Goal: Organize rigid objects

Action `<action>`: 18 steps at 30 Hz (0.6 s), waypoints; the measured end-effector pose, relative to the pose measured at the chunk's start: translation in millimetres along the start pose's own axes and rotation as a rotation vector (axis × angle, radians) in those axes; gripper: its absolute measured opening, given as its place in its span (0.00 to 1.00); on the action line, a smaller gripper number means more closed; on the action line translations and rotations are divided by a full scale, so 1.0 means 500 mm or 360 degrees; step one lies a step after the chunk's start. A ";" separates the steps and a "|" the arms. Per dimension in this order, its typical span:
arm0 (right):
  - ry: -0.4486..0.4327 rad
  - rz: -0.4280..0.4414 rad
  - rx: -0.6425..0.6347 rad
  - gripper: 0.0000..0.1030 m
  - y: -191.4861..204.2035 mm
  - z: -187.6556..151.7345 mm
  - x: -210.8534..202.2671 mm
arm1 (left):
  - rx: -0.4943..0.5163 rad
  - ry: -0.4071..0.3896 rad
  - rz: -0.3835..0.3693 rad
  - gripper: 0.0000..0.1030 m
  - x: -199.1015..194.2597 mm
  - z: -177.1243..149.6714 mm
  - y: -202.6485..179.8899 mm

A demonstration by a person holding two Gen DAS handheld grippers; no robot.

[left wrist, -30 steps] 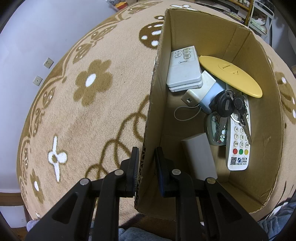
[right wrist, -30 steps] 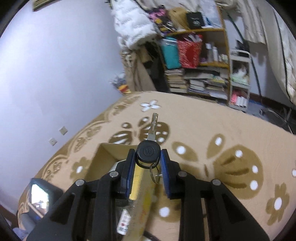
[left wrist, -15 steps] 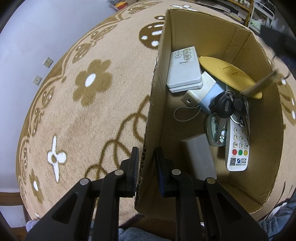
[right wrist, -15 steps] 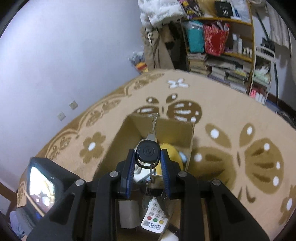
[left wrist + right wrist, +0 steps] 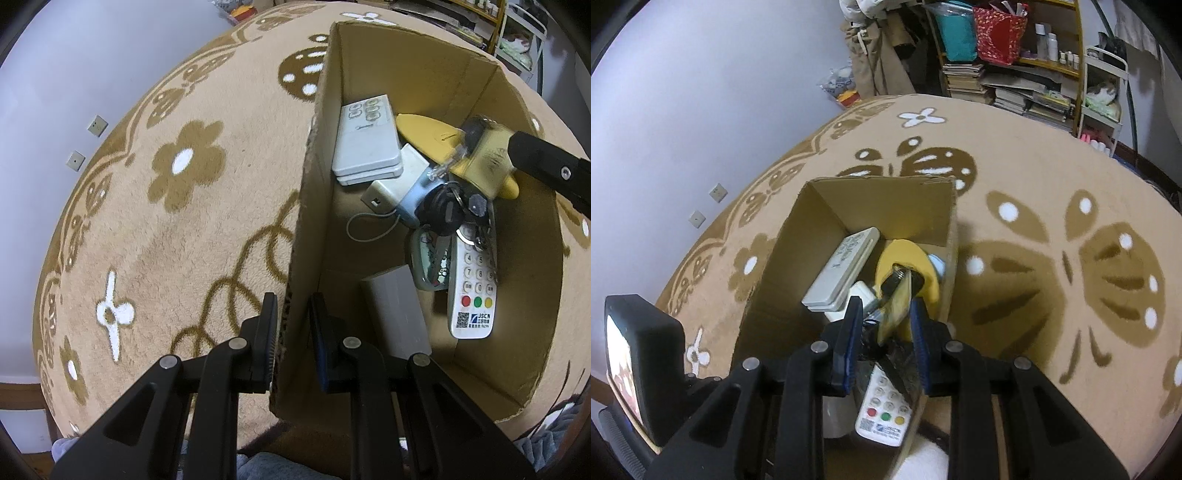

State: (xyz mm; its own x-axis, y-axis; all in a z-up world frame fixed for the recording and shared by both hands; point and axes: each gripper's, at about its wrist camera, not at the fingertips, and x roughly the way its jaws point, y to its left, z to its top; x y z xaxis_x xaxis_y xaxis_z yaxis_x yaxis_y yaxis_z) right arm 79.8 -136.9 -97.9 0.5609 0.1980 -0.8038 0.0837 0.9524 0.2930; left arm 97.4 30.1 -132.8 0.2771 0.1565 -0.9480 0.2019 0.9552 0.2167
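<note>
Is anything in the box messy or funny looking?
Yes. The stuff in the cardboard box is piled up: the yellow disc leans tilted over other things, and a bunch of keys lies across the white remote. The left claw pinches the box's wall.

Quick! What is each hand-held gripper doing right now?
Left hand-held gripper: shut on the cardboard box wall.
Right hand-held gripper: shut on a key bunch.
</note>
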 end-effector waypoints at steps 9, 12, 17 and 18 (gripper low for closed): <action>0.0015 -0.0027 -0.0015 0.31 0.007 -0.002 -0.030 | -0.0032 -0.0034 -0.0040 0.17 -0.013 0.000 0.010; -0.0002 -0.0045 -0.0009 0.48 0.007 -0.003 -0.050 | -0.0025 -0.0063 -0.0058 0.17 -0.021 -0.003 0.009; -0.0034 -0.0065 -0.0011 0.59 0.004 -0.009 -0.083 | -0.0017 -0.0102 -0.0063 0.17 -0.039 -0.006 0.007; -0.0039 -0.0069 -0.0008 0.60 0.002 -0.011 -0.089 | -0.0014 -0.0113 -0.0065 0.17 -0.044 -0.006 0.006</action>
State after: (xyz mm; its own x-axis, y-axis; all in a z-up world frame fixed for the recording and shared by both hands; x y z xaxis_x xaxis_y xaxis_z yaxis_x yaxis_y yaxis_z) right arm 50.3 -143.5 -65.0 0.5771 0.1506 -0.8027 0.1045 0.9611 0.2555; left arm 89.0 30.3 -111.8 0.3351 0.0994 -0.9369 0.2064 0.9625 0.1759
